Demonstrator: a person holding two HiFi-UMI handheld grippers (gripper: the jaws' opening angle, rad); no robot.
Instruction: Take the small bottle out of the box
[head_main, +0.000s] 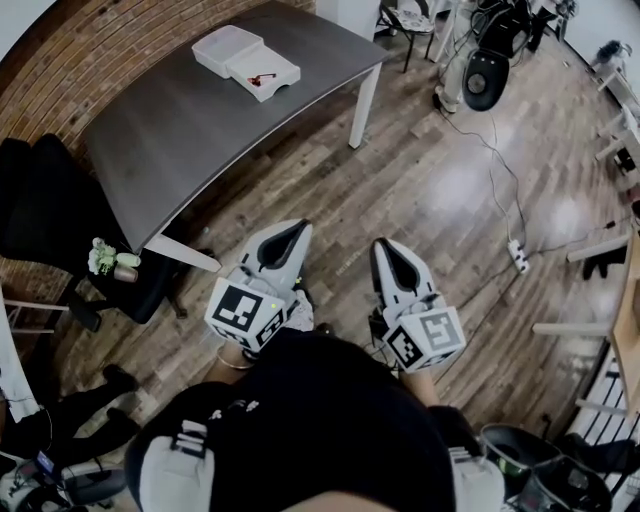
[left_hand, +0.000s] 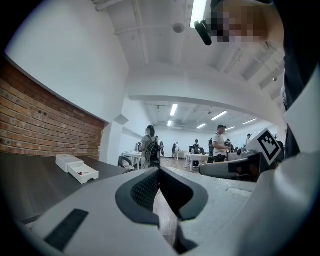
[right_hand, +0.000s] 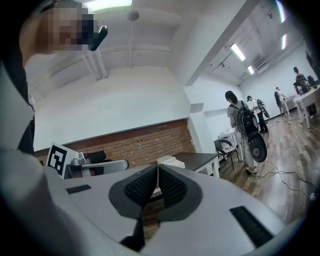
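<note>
An open white box (head_main: 247, 62) lies at the far end of a dark grey table (head_main: 180, 140); a small red thing (head_main: 262, 77) sits in its tray, too small to make out. The box also shows in the left gripper view (left_hand: 77, 168) and, partly hidden, in the right gripper view (right_hand: 170, 161). My left gripper (head_main: 300, 228) and right gripper (head_main: 380, 245) hang side by side over the wooden floor, well short of the table, both pointing level. Each has its jaws together with nothing between them (left_hand: 159, 171) (right_hand: 158, 167).
A black chair (head_main: 40, 210) stands left of the table, with a small bunch of flowers and a cup (head_main: 112, 260) beside it. A white table leg (head_main: 363, 105) faces me. A cable and power strip (head_main: 517, 255) lie on the floor at right. Several people (left_hand: 150, 145) stand far off.
</note>
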